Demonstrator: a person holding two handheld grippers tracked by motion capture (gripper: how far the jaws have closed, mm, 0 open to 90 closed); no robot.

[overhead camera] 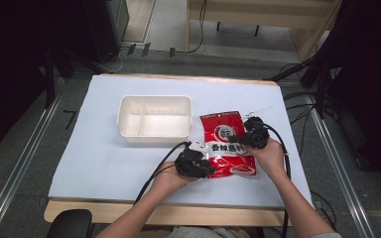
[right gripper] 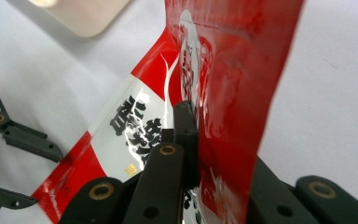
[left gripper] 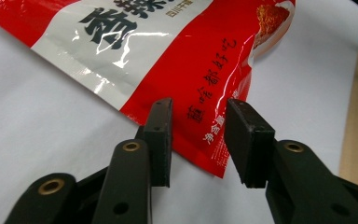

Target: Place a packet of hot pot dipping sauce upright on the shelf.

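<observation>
Right now, from the high view, I have the red sauce packet [overhead camera: 226,144] lying on the white surface [overhead camera: 104,163], just right of the cream divided tray [overhead camera: 155,119]. My left gripper [overhead camera: 206,168] sits at the packet's near-left corner and my right gripper [overhead camera: 235,139] at its right side. The tray's two compartments look bare apart from the divider.

Through the left gripper view, my left fingers [left gripper: 161,140] stand moderately apart, straddling the packet's corner edge [left gripper: 205,121] without pressing it.

Through the right gripper view, my right fingers [right gripper: 185,135] are clamped tight on the packet's foil [right gripper: 233,116], which rises in a steep fold between them; the other gripper [right gripper: 14,135] shows farther off at the left edge.

To do this well, I judge I should keep the right pinch firm and lift slowly, so the slick foil does not slide out on the way toward the tray.
</observation>
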